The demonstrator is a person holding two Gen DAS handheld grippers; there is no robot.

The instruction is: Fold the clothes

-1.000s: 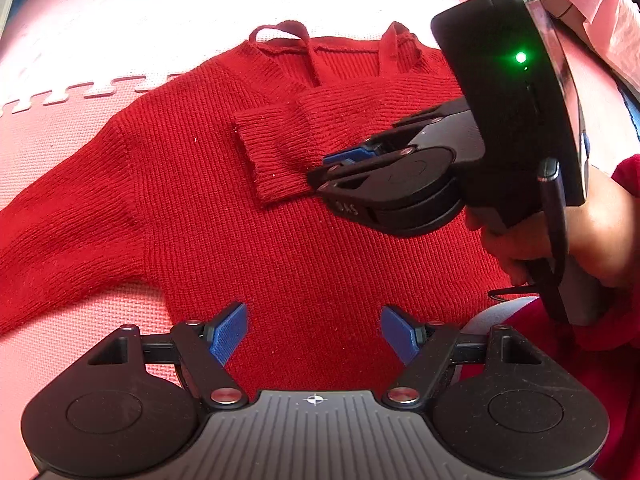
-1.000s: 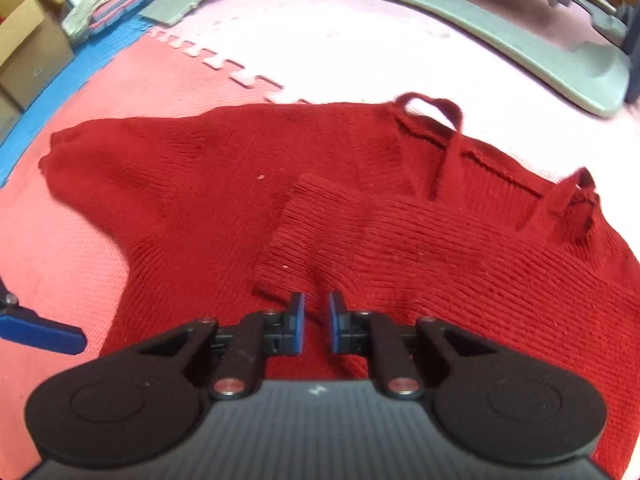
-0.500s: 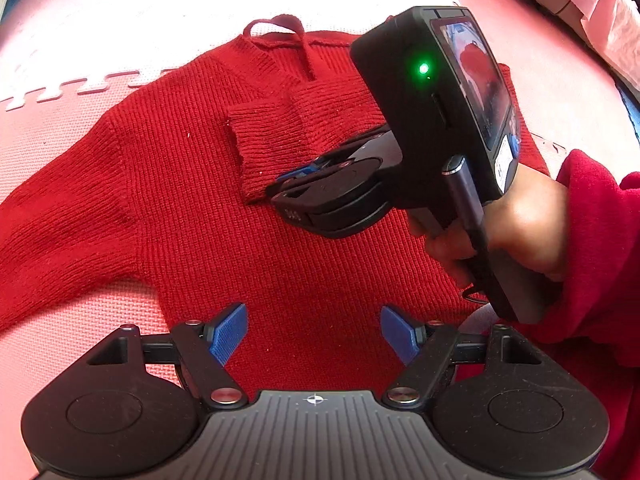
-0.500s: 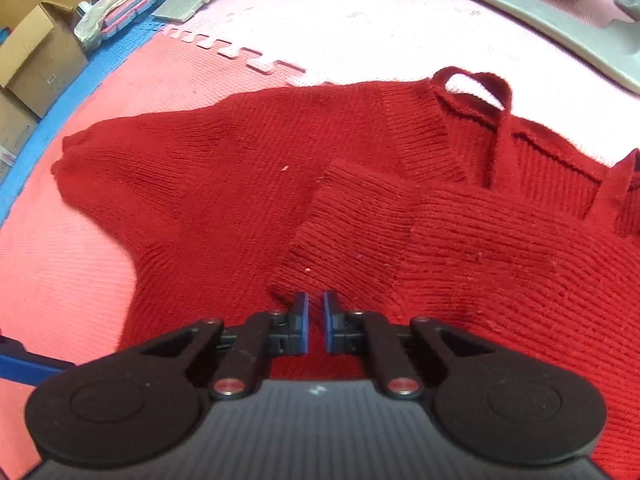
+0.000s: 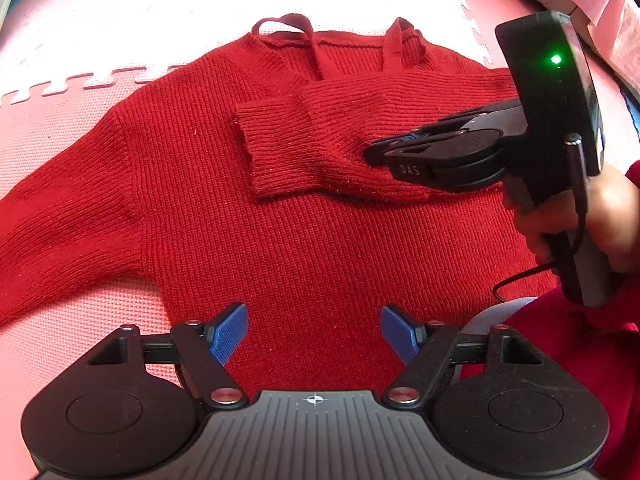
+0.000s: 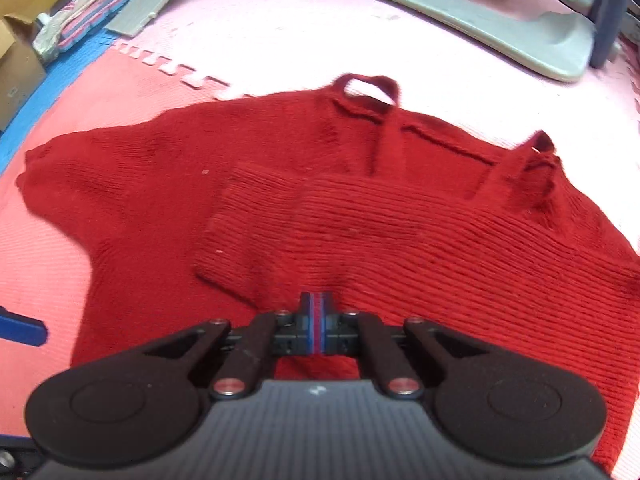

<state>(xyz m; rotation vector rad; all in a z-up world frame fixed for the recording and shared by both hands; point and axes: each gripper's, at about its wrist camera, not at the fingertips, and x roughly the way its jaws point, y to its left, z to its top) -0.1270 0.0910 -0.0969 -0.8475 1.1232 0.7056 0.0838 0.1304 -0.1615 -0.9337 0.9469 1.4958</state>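
Red sweater [image 5: 304, 240] flat, sleeve folded across

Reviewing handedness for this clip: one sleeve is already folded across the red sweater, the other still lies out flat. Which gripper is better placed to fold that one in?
Left, probably. The left gripper is open above the sweater, on the outstretched sleeve's side. The right gripper is shut at the folded sleeve.

Sleeve [image 5: 304, 148] across sweater [image 5: 280, 248] on mat [image 5: 160, 32]

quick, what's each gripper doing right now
left gripper: open, holding nothing, above the red sweater.
right gripper: shut; whether knit from the folded sleeve is pinched cannot be told.
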